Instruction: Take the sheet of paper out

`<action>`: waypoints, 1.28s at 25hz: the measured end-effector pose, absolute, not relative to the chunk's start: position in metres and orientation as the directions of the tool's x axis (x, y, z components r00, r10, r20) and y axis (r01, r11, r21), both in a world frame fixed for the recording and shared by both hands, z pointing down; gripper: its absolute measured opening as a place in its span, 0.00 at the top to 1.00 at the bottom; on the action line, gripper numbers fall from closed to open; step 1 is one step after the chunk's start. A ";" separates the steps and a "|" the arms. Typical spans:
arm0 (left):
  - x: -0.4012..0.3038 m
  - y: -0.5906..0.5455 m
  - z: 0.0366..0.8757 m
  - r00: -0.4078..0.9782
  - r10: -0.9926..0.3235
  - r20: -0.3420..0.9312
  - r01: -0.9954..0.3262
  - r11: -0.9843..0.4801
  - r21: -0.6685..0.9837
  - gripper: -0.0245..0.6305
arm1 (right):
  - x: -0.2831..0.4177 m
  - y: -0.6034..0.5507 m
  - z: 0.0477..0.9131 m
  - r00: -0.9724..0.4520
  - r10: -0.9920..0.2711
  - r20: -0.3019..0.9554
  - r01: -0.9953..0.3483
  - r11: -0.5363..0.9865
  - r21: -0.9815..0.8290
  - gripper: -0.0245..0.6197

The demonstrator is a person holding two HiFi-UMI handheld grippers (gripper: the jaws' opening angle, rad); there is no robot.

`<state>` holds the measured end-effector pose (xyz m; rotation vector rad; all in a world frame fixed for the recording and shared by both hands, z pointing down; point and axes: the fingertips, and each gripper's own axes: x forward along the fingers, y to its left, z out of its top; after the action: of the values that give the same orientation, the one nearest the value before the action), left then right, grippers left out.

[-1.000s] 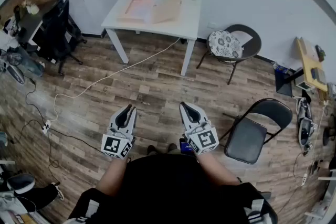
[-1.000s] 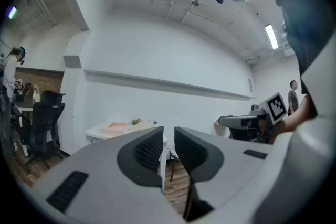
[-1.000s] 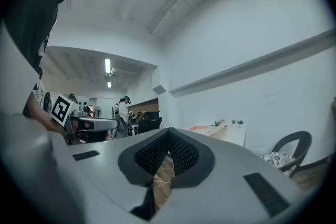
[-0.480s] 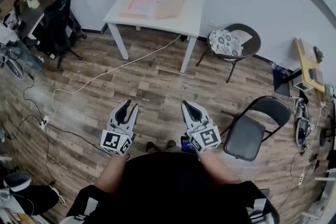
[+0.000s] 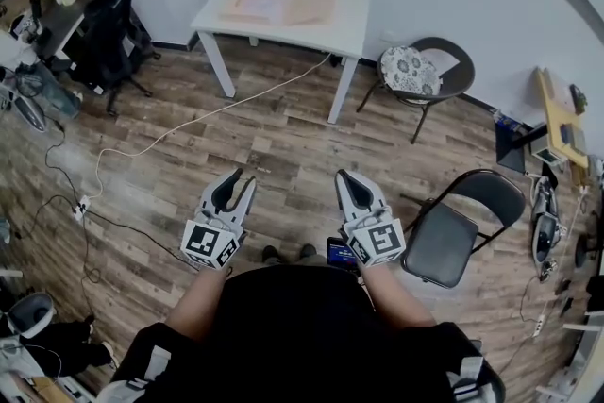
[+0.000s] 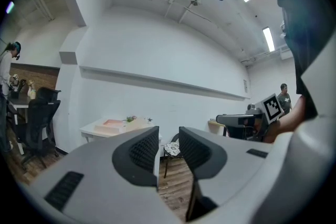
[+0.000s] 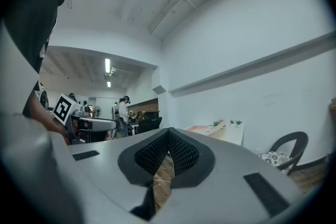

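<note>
Change: your left gripper had its jaws nearly together a second ago. They now stand wide apart with nothing between them. Your right gripper is as it was, tips closed together on nothing. The white table sits slightly lower and closer in the head view.

Meaning: this looks like the approach stage, with the left jaws readied early. No contact with anything yet.

Paper: the sheet itself can't be singled out. It is likely among the flat things on the table, top centre of the frame, well apart from both grippers.

Count:
- 2 grippers
- 1 white table
- 2 flat things on it: pink piece, tan piece
- 1 round chair
- 1 folding chair
</note>
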<state>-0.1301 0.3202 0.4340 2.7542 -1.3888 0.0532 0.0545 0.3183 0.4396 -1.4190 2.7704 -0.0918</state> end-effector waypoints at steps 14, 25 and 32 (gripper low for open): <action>-0.094 0.320 0.440 0.574 -0.815 0.086 -0.819 -0.573 0.028 0.81 | 0.092 0.313 0.450 -0.627 -0.779 -0.012 -0.774 0.625 -0.100 0.95; -0.091 0.303 0.461 0.528 -0.845 0.085 -0.849 -0.526 0.048 0.81 | 0.129 0.285 0.470 -0.577 -0.817 0.011 -0.814 0.573 -0.094 0.95; -0.099 0.249 0.473 0.511 -0.857 0.064 -0.859 -0.508 0.061 0.81 | 0.132 0.240 0.482 -0.563 -0.826 0.036 -0.824 0.558 -0.096 0.95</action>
<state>-0.0994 0.2494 0.4732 2.6563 -1.5123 0.0396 0.1321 0.2405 0.4815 -1.4623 2.7615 -0.1593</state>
